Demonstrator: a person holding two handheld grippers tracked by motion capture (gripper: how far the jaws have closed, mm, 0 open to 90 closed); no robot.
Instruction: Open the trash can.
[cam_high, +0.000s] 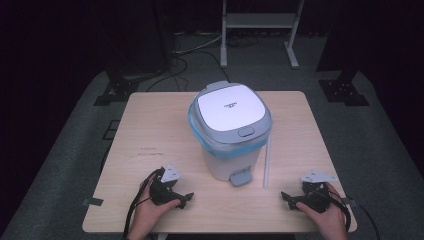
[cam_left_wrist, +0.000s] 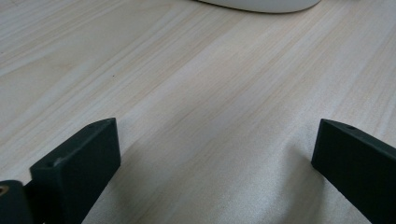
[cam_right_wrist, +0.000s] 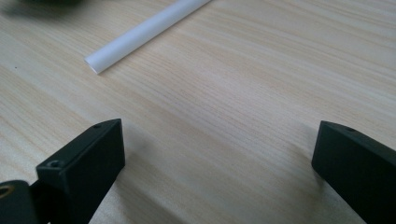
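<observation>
A white pedal bin (cam_high: 231, 131) with a grey-rimmed lid, a blue liner edge and a grey foot pedal (cam_high: 240, 177) stands mid-table. A thin white tube (cam_high: 267, 162) lies on the wood to its right; its near end (cam_right_wrist: 140, 35) lies ahead of the right jaws. My left gripper (cam_high: 186, 199) rests on the table at the front left, jaws wide apart over bare wood (cam_left_wrist: 215, 154), open and holding nothing. My right gripper (cam_high: 286, 198) rests at the front right, also open and holding nothing (cam_right_wrist: 217, 154). The bin's white base edge (cam_left_wrist: 261, 4) is far ahead of the left jaws.
The light wooden table (cam_high: 150, 130) has its front edge just below both hands. Dark stands and cables (cam_high: 180, 60) sit on the grey floor behind it, with a white metal frame (cam_high: 260, 25) at the back.
</observation>
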